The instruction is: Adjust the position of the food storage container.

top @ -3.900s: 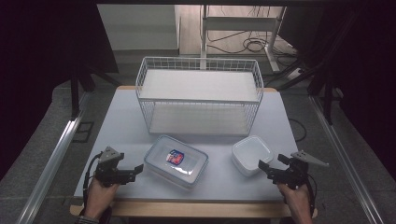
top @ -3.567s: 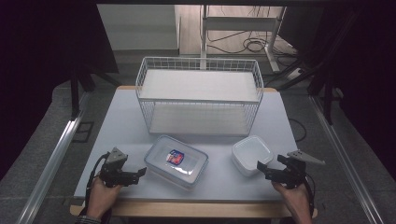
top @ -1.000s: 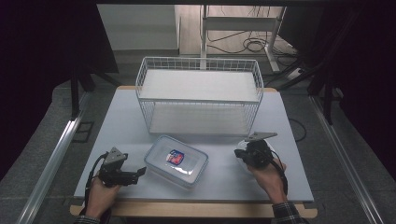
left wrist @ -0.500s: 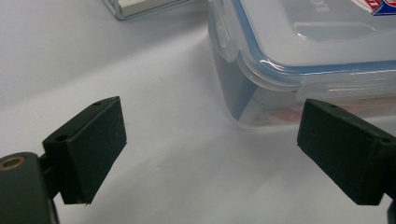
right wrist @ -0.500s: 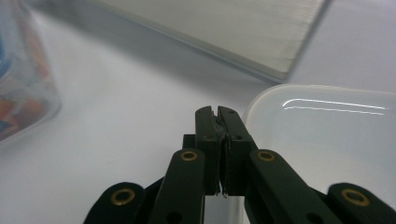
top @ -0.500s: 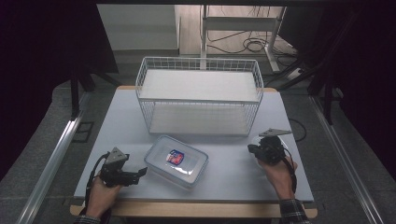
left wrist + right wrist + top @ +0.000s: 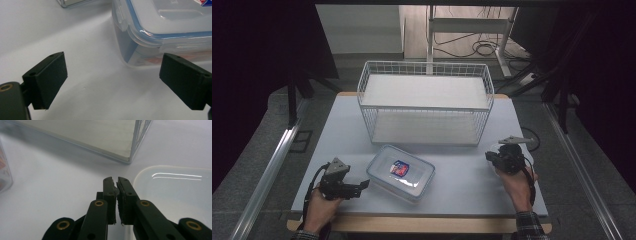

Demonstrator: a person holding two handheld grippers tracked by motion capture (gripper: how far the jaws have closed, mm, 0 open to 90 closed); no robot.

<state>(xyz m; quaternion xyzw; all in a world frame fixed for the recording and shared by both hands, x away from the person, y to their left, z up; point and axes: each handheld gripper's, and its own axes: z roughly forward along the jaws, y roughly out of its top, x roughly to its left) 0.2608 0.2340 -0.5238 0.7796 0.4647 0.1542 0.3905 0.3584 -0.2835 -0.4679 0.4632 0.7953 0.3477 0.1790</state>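
Dark surroundings frame a pale grey worktop (image 7: 452, 195), with a white wire basket (image 7: 424, 100) standing at its far side, both shelves bare. We see the lidded box (image 7: 400, 172), clear with a blue seal and a small label on top, lying at the near left of the worktop, well short of the basket. Our left claw (image 7: 362, 185) sits low just beside the box's near corner with its jaws spread wide and nothing between them; in the left gripper view the box corner lies ahead of the gap, untouched. Our right claw (image 7: 117, 185) is near the basket's front right corner with its jaws all but together, having just been easing apart. A small open tub (image 7: 175, 192) lies right against it, its rim running in under one jaw, and we cannot tell whether any of that rim is pinched. We judge the work to be at an early stage: both containers are out on the worktop, the basket holds nothing, and the box is yet to be gripped.
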